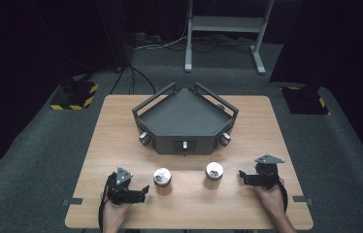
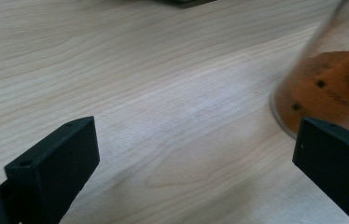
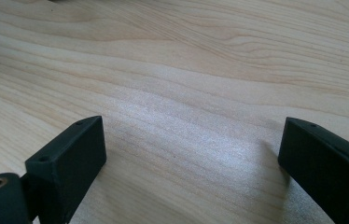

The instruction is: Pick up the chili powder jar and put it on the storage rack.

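Note:
Two small jars with silver lids stand on the wooden table (image 1: 121,131): the left jar (image 1: 162,178) with a reddish-brown lower part and the right jar (image 1: 214,171). My left gripper (image 1: 144,193) lies low at the front left, jaws wide apart, pointing at the left jar just to its right. In the left gripper view my left gripper (image 2: 196,154) is open over bare wood, with the jar's brown base (image 2: 331,88) beyond the right jaw. My right gripper (image 1: 241,175) sits at the front right, open, a short way right of the right jar; my right gripper (image 3: 191,154) has bare table between its jaws.
A dark grey angular tray (image 1: 185,116) with railings, knobs and a front handle stands at the middle back of the table. Hands hold both grippers at the table's near edge. Grey carpet surrounds the table, with a metal stand (image 1: 223,29) behind.

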The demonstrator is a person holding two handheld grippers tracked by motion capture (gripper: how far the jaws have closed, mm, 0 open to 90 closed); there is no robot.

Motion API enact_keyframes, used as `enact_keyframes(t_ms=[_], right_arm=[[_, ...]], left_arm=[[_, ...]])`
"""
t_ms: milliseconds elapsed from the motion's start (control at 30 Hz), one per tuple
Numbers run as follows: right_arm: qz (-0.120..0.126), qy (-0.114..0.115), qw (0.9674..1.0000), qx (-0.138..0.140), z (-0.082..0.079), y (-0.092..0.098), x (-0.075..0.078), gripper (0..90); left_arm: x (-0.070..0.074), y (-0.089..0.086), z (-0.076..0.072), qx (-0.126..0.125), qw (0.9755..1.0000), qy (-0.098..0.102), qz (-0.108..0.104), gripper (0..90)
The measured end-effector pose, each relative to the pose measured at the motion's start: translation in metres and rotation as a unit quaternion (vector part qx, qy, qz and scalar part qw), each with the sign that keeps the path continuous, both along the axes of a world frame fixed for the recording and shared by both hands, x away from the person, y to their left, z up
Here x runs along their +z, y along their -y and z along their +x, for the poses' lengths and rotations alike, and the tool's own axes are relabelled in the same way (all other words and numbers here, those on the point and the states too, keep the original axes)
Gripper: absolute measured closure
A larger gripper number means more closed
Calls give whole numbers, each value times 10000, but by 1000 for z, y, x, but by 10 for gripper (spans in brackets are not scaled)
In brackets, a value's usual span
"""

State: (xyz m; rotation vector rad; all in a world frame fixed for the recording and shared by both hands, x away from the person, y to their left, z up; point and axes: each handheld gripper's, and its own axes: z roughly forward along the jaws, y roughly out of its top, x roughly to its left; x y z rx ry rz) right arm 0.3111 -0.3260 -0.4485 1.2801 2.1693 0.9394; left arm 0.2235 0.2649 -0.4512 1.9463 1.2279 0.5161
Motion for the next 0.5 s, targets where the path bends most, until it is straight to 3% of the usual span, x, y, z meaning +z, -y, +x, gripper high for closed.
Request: enact_keyframes(t_ms=[300,500], right_arm=[[0,0,10000,0,0,0,0,76],[0,1,10000,0,0,0,0,76]], left_arm=[[-1,7,-3,-406,9991,-45,-70,13],[-5,15,0,-728,9973,-76,-111,16]])
